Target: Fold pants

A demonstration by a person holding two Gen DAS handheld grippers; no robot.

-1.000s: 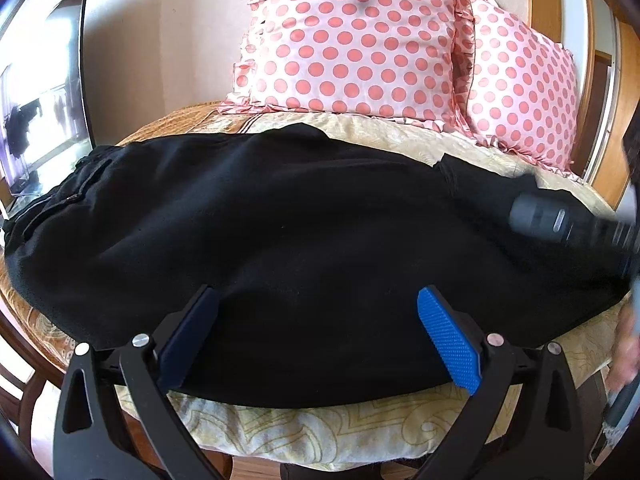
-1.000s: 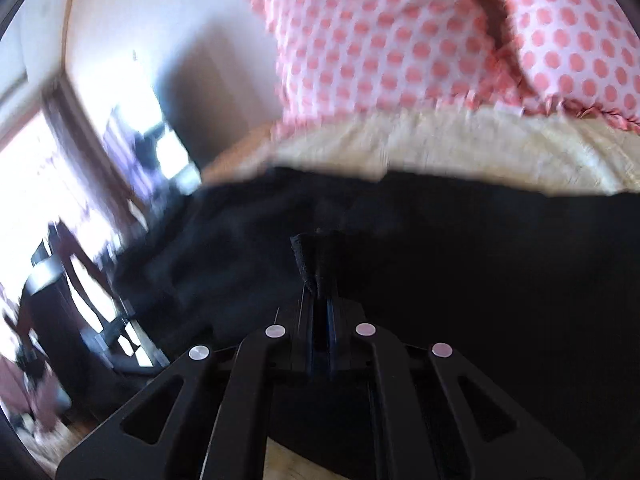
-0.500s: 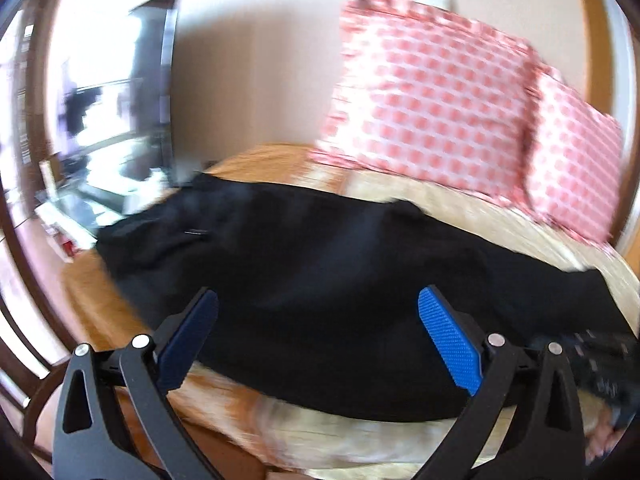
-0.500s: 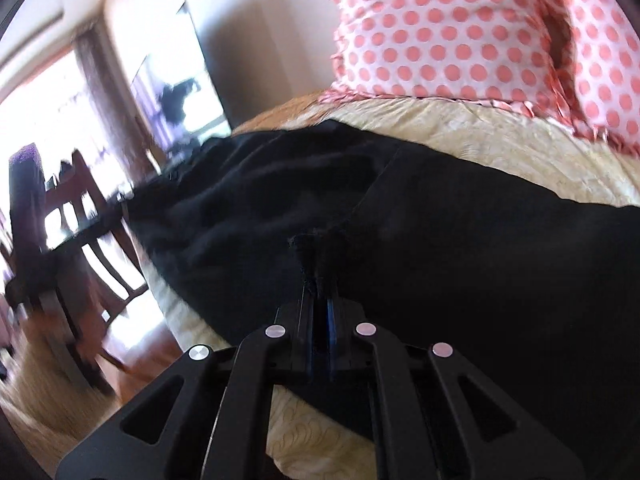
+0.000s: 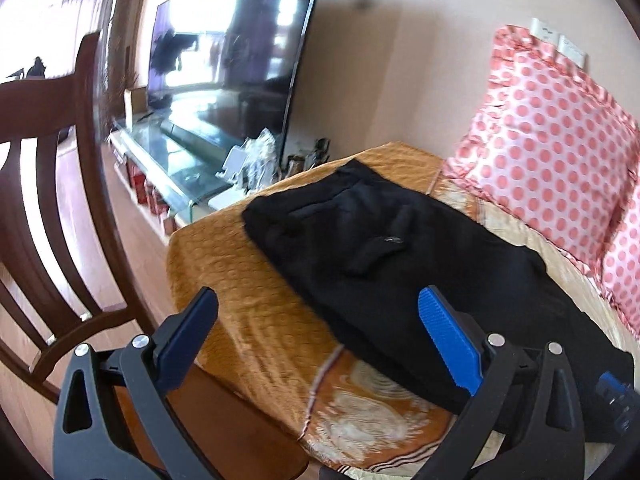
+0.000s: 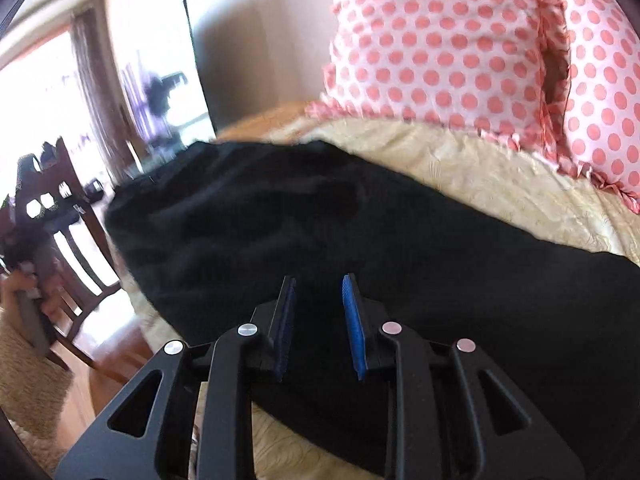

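In the left wrist view, the left hand-held gripper has its blue-padded jaws spread wide with nothing between them, just as they stood a second ago. The view itself has swung: a second ago it faced the middle of the black fabric pants head-on, and it now looks toward their waistband end, which lies near the corner of the bed covered in an orange and cream patterned spread. The pants lie flat along the bed, a pocket opening showing on top. The left jaw hangs past the bed's edge and the right jaw over the near edge of the pants. A dark wooden slat-back chair and a large flat black television on a glass stand have come into sight on the left. Pink pillows with coral polka dots stand along the far edge of the bed. A blurred blue and black piece of the other tool shows at the lower right edge.

In the right wrist view, the right hand-held gripper has just been opening: a second ago its pads pinched a tuft of black cloth, and now they stand slightly apart with no cloth caught between them, poised just over the pants near the bed's front edge. The pillows sit behind. At the far left, a person's hand grips a handle, blurred.
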